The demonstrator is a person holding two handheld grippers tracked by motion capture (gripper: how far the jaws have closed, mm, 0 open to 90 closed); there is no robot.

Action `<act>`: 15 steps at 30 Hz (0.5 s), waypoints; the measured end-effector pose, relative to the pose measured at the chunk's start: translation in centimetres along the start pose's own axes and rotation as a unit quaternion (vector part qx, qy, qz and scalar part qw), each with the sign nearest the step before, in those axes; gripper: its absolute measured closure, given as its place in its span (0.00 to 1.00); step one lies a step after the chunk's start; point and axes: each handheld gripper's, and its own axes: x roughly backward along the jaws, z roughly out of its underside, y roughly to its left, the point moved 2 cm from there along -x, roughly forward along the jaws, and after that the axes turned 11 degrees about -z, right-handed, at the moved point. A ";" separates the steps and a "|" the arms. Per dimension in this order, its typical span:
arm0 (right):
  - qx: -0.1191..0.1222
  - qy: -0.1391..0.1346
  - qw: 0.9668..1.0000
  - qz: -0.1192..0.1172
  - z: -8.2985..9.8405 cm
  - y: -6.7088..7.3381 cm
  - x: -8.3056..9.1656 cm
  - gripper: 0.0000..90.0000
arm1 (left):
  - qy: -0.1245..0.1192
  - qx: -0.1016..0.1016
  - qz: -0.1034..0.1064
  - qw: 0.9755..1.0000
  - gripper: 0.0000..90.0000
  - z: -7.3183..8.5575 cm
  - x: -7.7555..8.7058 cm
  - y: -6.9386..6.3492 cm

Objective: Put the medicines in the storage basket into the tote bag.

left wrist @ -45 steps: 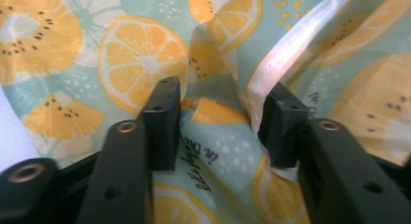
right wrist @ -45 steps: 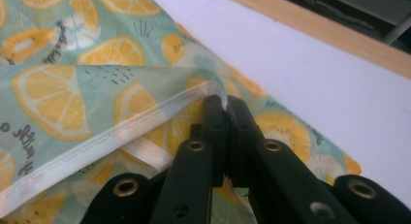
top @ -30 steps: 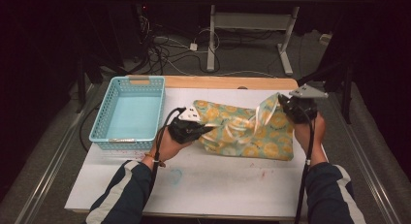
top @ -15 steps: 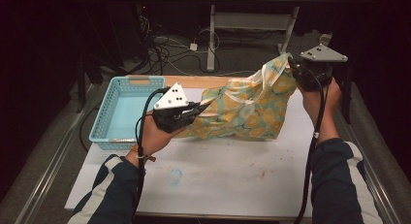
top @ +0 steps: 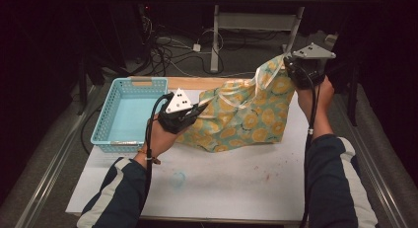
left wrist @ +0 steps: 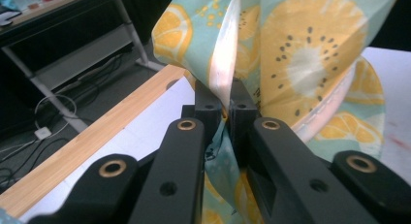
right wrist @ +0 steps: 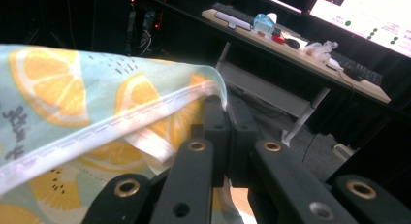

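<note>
The left gripper (top: 201, 108) is closed tight on the near-left edge of a cloth (top: 246, 117) printed with lemon slices on pale green; in the left gripper view (left wrist: 227, 112) a white hem of the fabric runs up from between the pressed-together jaws. The right gripper (top: 291, 70) is likewise clamped on the cloth's far-right corner, held higher than the left one; in the right gripper view (right wrist: 225, 120) the stitched hem passes straight into its jaws. Between the two grippers the cloth hangs stretched and slanting, its lower edge resting on the white worktop (top: 236, 183). Just left of the left hand (top: 162, 134) sits a light blue basket (top: 101, 129) on the worktop, apart from the cloth.
</note>
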 end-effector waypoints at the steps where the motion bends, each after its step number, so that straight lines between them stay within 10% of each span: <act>1: -0.002 0.000 1.000 -0.003 0.0 0.1 -0.1 0.99 | 0.001 0.003 -0.003 1.000 0.94 0.1 -0.2 0.1; 9: 0.003 0.008 1.000 0.002 0.1 0.4 -0.8 0.96 | 0.023 -0.006 -0.043 0.999 0.94 0.6 -1.9 1.0; 15: 0.002 0.019 1.000 0.013 0.5 -0.1 -1.2 0.75 | 0.049 0.012 -0.094 0.994 0.94 0.8 -2.9 2.9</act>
